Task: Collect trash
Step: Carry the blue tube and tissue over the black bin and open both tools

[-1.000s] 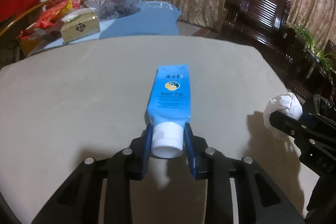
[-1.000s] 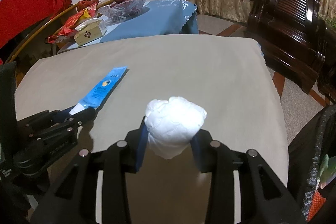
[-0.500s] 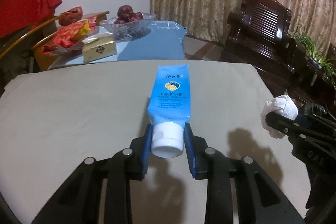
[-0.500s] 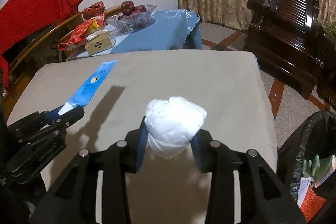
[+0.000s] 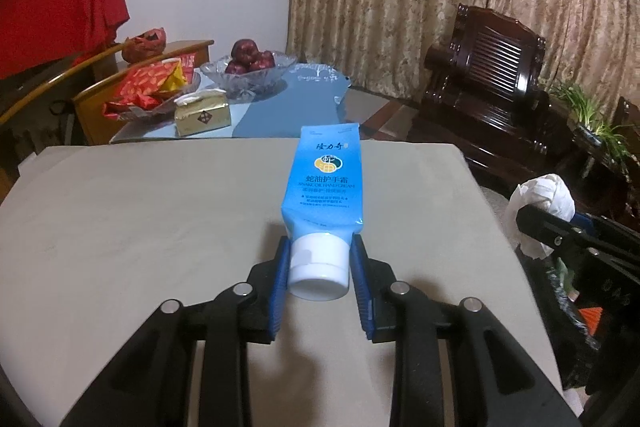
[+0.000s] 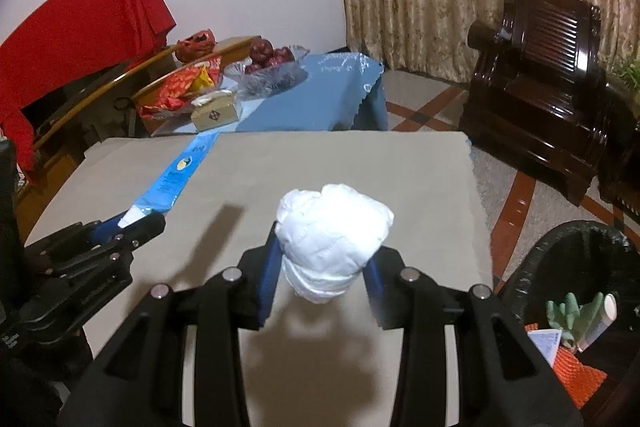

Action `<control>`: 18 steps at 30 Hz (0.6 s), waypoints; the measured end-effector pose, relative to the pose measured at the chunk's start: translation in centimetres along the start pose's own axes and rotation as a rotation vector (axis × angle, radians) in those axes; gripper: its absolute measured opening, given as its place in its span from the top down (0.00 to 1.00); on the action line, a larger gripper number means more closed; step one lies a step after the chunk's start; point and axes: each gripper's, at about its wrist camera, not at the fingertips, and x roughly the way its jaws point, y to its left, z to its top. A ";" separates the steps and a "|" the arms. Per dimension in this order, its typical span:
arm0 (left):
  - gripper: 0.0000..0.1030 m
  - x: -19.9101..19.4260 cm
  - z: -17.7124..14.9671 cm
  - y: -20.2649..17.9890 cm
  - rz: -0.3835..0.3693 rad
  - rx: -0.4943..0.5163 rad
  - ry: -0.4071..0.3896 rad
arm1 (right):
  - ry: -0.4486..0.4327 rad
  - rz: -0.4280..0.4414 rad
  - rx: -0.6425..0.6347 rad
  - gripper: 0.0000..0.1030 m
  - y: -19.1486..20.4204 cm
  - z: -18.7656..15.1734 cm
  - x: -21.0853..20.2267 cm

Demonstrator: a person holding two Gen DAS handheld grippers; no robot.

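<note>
My left gripper (image 5: 319, 269) is shut on the white cap of a blue hand cream tube (image 5: 326, 179) and holds it above the beige table (image 5: 140, 211). My right gripper (image 6: 322, 267) is shut on a crumpled white tissue ball (image 6: 334, 235), also lifted above the table. The tissue also shows at the right of the left wrist view (image 5: 540, 203). The tube also shows at the left of the right wrist view (image 6: 176, 175). A black-lined trash bin (image 6: 576, 267) with some trash inside stands on the floor to the right of the table.
A blue-covered side table (image 5: 280, 107) behind holds a glass fruit bowl (image 5: 250, 71), a gold tissue box (image 5: 202, 115) and red snack packets (image 5: 148, 87). A dark wooden armchair (image 6: 544, 75) stands at the right. Curtains hang behind.
Both grippers have risen higher above the table with their loads. The trash bin has come further into the right wrist view.
</note>
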 end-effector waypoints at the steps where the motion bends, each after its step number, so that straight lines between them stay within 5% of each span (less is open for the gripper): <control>1: 0.71 -0.6 -0.1 -0.3 -0.004 0.002 -0.004 | -0.008 -0.002 -0.003 0.65 0.0 -0.1 -1.0; 18: 0.71 -6.8 -0.7 -6.9 -0.080 0.073 -0.059 | -0.094 -0.084 0.043 0.65 -3.8 -2.1 -10.6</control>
